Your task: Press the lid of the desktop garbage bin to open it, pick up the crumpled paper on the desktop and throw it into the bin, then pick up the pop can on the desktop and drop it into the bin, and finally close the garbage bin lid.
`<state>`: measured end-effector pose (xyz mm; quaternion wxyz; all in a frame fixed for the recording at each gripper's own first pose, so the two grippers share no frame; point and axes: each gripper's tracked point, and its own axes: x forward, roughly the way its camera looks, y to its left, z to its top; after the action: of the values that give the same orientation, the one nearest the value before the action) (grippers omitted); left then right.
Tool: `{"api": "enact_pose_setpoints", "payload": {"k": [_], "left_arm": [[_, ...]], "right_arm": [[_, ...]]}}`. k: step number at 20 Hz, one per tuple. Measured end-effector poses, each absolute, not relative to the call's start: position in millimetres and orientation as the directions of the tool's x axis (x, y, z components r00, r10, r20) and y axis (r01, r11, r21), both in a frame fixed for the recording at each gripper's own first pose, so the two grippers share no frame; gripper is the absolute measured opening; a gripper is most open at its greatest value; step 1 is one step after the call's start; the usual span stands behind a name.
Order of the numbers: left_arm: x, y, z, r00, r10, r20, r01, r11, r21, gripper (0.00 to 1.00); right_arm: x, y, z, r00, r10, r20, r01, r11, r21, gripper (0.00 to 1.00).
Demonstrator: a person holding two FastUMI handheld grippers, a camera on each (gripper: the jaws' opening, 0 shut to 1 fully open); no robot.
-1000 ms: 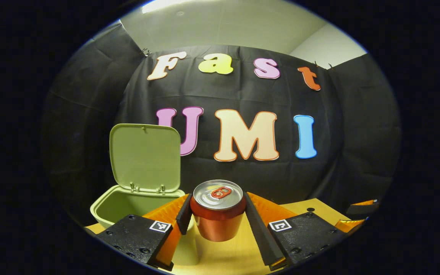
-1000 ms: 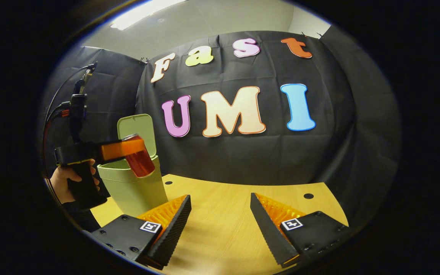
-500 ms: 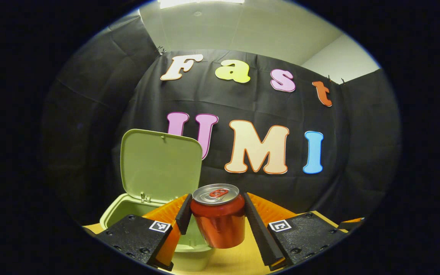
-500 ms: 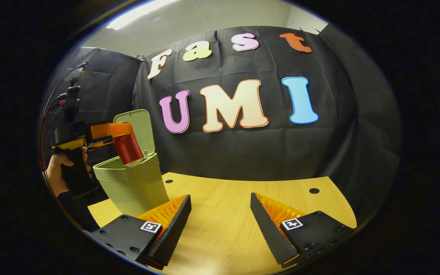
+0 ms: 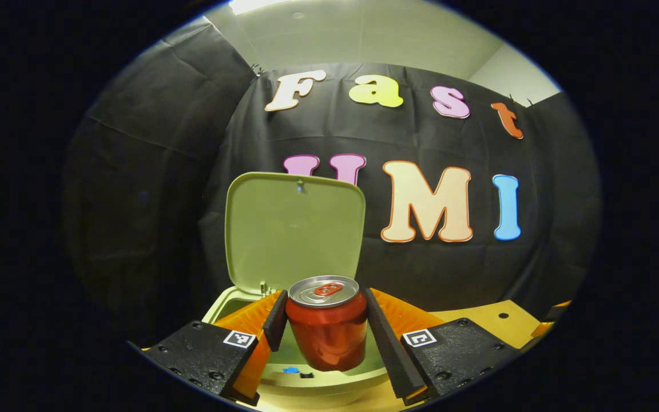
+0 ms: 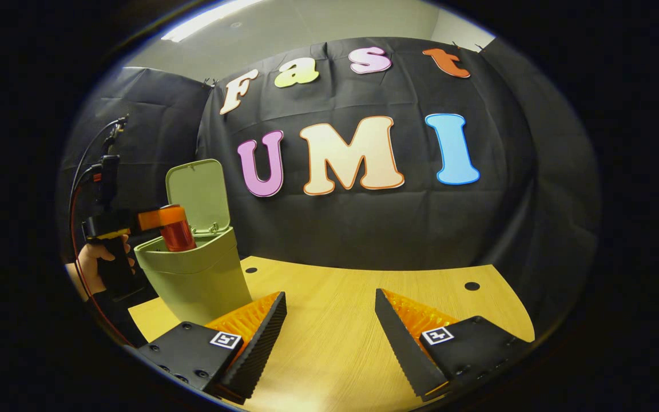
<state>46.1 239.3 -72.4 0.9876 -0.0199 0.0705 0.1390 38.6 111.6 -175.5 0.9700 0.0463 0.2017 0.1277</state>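
Left gripper (image 5: 322,320) holds the can (image 5: 326,326) upright, jaws pinching it from both sides just below its rim, silver top and tab facing up. The can hangs over the open mouth of the bin (image 5: 329,382); its base sits above the bin's interior, where a small blue scrap and a dark bit lie on the pale floor at about 7 o'clock from the can. The lid (image 5: 294,229) stands raised behind the can at 12 o'clock, hinged at the bin's back edge, its inner face toward the camera. A strip of the wooden surface (image 5: 478,317) shows at 3 o'clock from the can. In the right gripper view, the right gripper (image 6: 329,320) has its jaws spread wide with nothing between them, low over the surface (image 6: 335,320). The bin (image 6: 195,274) stands on the surface at 10 o'clock from those jaws, close behind the left-hand finger. The lid (image 6: 197,191) is up. The left gripper (image 6: 161,220) reaches in from 9 o'clock, held by a hand (image 6: 92,266), with the can (image 6: 176,234) partly below the bin's rim; a cable runs up from the gripper's body. Crumpled paper: cannot tell where it lies. Two dark holes mark the surface near the back wall.
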Motion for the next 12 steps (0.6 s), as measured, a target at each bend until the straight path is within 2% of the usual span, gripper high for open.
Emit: {"api": "enact_pose_setpoints", "payload": {"k": [5, 6, 8, 12], "left_arm": [[37.9, 252.5, -90.8, 0.936, 0.306, -0.172, -0.313, 0.95, -0.013, 0.77], [36.4, 253.1, -89.5, 0.936, 0.309, -0.172, -0.316, 0.949, -0.014, 0.86], [34.7, 254.4, -77.9, 0.939, 0.309, -0.149, -0.313, 0.95, -0.006, 0.9], [40.7, 262.2, -29.5, 0.945, 0.317, -0.079, -0.314, 0.948, 0.046, 0.88]], "right_arm": [[32.0, 117.9, -176.2, 0.881, 0.27, -0.388, -0.239, 0.963, 0.127, 0.98], [30.4, 118.8, -174.6, 0.882, 0.27, -0.387, -0.24, 0.963, 0.125, 0.98], [29.2, 121.5, -170.2, 0.886, 0.269, -0.377, -0.241, 0.963, 0.121, 0.98], [28.8, 131.8, -163.4, 0.894, 0.266, -0.36, -0.238, 0.964, 0.119, 0.98]]}}
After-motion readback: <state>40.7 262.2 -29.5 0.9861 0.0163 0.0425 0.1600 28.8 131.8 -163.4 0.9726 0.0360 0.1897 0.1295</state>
